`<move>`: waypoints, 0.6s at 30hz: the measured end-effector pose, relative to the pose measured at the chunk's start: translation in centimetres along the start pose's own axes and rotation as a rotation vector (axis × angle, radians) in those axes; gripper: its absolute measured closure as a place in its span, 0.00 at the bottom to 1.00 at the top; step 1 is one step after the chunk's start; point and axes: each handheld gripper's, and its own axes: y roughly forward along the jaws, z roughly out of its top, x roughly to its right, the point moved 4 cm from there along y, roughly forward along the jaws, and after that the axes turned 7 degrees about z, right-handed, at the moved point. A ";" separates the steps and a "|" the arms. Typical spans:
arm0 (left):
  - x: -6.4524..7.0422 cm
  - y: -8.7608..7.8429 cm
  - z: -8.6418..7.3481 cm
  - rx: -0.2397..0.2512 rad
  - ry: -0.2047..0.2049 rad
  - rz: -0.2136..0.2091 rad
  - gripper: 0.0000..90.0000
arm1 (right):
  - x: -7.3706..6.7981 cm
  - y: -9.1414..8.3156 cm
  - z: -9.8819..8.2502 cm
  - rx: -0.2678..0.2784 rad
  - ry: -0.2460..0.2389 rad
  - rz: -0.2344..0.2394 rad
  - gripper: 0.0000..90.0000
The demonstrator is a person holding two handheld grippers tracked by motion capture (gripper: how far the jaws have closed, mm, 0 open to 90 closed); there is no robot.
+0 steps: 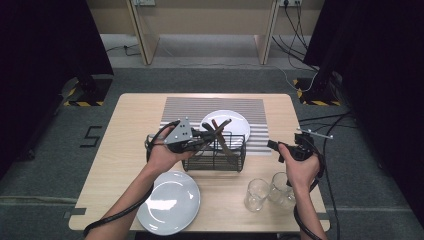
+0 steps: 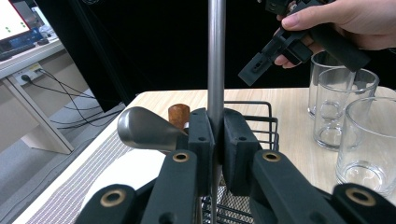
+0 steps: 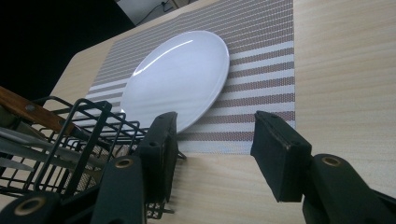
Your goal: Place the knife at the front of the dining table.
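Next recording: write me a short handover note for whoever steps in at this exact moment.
Left gripper: shut on the thin metal utensil handle, held above the black wire basket. A wooden-handled utensil sits in the basket.
Right gripper: open, holding nothing, low over the table right of the basket.
White plate lies on the striped placemat; a second white plate lies at the near edge; clear glasses stand at the right.
Done: utensil gripped. Left: probably setting it down by a plate.
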 end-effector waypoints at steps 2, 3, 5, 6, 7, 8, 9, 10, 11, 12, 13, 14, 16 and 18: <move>0.0 0.0 0.0 0.002 -0.001 0.000 0.92 | 0.0 0.0 0.0 0.000 0.000 0.001 0.56; 0.0 0.0 0.1 0.003 0.000 0.001 0.92 | 0.0 0.0 0.0 0.000 0.001 0.000 0.56; -0.1 0.0 0.1 0.005 0.000 0.002 0.92 | 0.0 -0.1 0.0 0.001 0.001 0.001 0.56; -0.1 0.0 0.1 0.006 -0.001 0.002 0.92 | 0.0 -0.1 0.0 0.001 0.001 0.000 0.56; -0.1 0.0 0.2 0.006 -0.001 0.002 0.92 | 0.0 -0.1 0.0 0.001 0.000 0.000 0.56; -0.1 0.0 0.2 0.007 -0.002 0.002 0.92 | 0.0 -0.1 0.0 0.001 0.000 0.001 0.56; 0.0 0.0 0.2 0.008 -0.005 0.001 0.92 | 0.0 0.0 0.0 0.000 0.000 0.001 0.56; -0.1 0.0 0.2 0.009 -0.006 0.002 0.92 | 0.0 0.0 0.0 -0.001 0.001 0.000 0.56; -0.1 0.0 0.2 0.011 -0.005 0.003 0.92 | 0.0 0.0 0.0 -0.002 0.003 0.001 0.56; -0.1 0.0 0.2 0.012 -0.005 0.004 0.92 | 0.0 0.0 -0.1 -0.003 0.003 0.001 0.56; -0.1 0.0 0.2 0.012 -0.005 0.004 0.92 | 0.0 0.0 -0.1 -0.003 0.003 0.001 0.56; -0.1 0.0 0.3 0.013 -0.006 0.005 0.92 | 0.0 0.1 -0.1 -0.004 0.001 0.001 0.56; -0.2 0.0 0.3 0.015 -0.006 0.005 0.92 | 0.0 0.1 -0.1 -0.004 0.002 0.001 0.56; -0.2 -0.1 0.4 0.015 -0.006 0.007 0.92 | 0.0 0.1 -0.1 -0.005 0.001 0.001 0.56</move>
